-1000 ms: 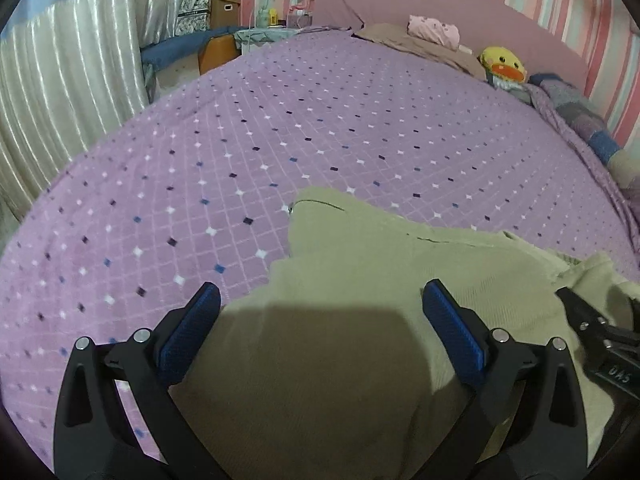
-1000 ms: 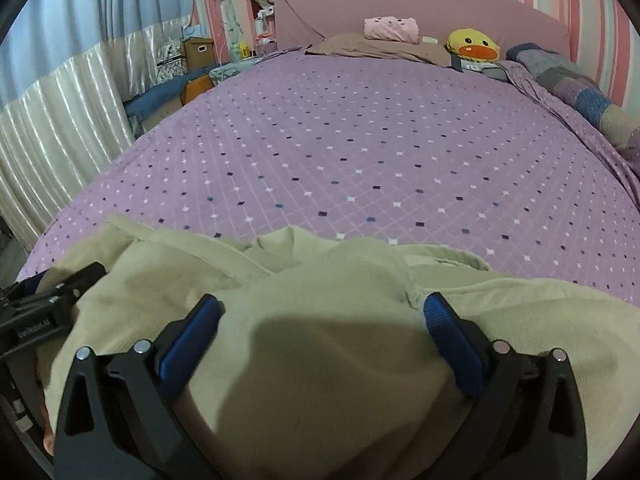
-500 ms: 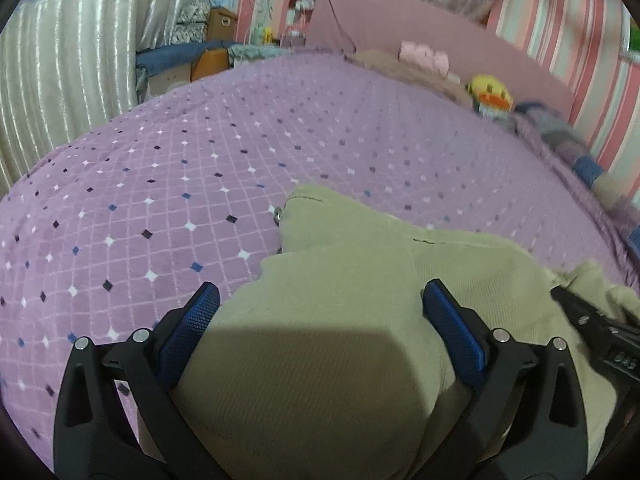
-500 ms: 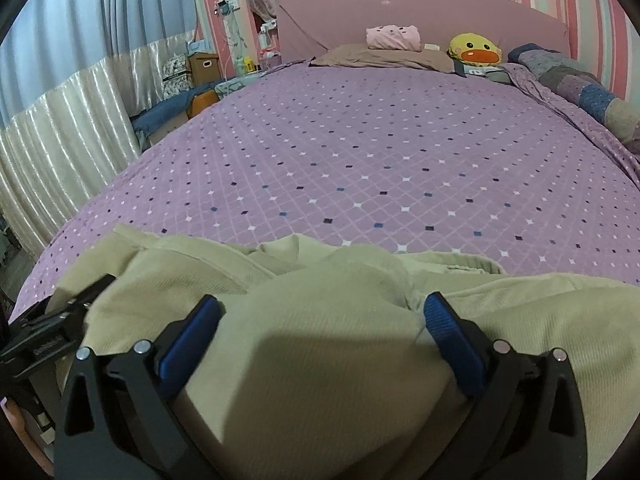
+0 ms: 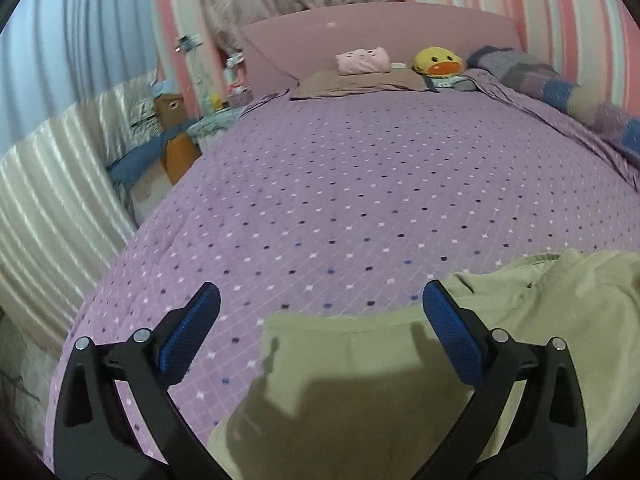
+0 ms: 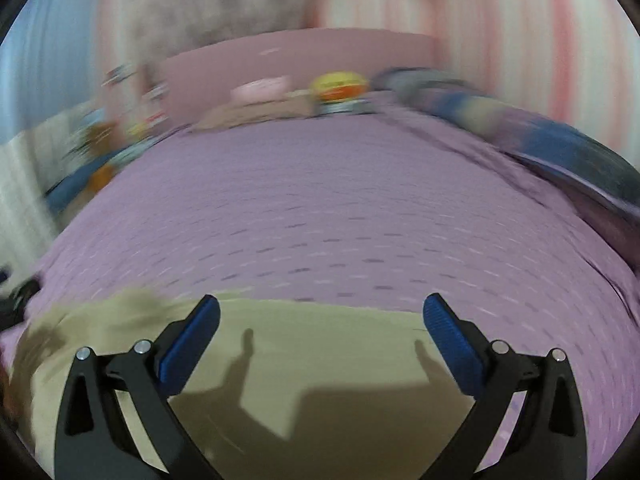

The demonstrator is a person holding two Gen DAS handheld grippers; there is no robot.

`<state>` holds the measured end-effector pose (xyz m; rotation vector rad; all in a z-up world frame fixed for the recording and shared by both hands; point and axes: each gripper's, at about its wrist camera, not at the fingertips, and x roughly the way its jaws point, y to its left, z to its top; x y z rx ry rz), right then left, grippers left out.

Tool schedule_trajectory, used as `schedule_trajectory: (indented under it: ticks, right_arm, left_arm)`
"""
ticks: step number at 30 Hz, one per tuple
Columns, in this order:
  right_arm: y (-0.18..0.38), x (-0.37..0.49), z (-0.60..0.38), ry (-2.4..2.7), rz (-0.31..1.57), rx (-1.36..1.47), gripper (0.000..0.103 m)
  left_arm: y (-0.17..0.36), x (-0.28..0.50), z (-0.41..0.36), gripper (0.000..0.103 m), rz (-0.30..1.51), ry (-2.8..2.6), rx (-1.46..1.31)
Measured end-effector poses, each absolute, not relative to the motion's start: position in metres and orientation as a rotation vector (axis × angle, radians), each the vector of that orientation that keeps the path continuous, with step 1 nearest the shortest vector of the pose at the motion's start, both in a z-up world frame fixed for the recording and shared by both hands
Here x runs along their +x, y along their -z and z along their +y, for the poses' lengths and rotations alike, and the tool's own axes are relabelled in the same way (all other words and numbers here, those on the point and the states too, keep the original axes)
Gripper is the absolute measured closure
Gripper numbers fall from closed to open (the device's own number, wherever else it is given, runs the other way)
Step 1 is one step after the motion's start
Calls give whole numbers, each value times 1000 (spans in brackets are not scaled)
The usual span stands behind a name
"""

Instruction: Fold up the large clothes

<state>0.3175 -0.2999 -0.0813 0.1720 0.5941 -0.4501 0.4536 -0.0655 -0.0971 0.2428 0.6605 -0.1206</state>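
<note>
A large khaki-green garment [image 5: 360, 392] lies on the purple dotted bedspread [image 5: 360, 200] at the bed's near end. In the left wrist view my left gripper [image 5: 320, 312] is open and empty, above the garment's left edge, with bare bedspread under its left finger. In the right wrist view the garment [image 6: 312, 360] lies flat and smooth under my right gripper [image 6: 320, 316], which is open and empty. This view is blurred by motion. A bunched part of the cloth [image 6: 80, 328] sits at the lower left.
At the headboard lie a brown pillow [image 5: 356, 80], a pink roll [image 5: 362, 60] and a yellow duck toy [image 5: 438, 62]. A patchwork blanket [image 5: 560, 88] runs along the right side. Boxes and clutter [image 5: 172, 136] stand beside the bed on the left, by the curtain.
Both grippers have pulled back and lifted from over the garment, so more bedspread shows. The left one has shifted left to the cloth's edge. The right gripper is moving fast.
</note>
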Motion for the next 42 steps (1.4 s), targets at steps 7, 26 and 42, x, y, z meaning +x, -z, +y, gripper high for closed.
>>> schedule_trajectory:
  ticks: [7, 26, 42]
  right_arm:
    - [132, 301, -335, 487, 647, 387, 2]
    - [158, 320, -329, 458, 638, 351, 1]
    - [94, 259, -348, 280, 687, 419, 2]
  left_arm:
    - [129, 457, -86, 3, 685, 132, 309]
    - [173, 465, -51, 3, 724, 210, 73]
    - [115, 406, -6, 3, 786, 203, 135]
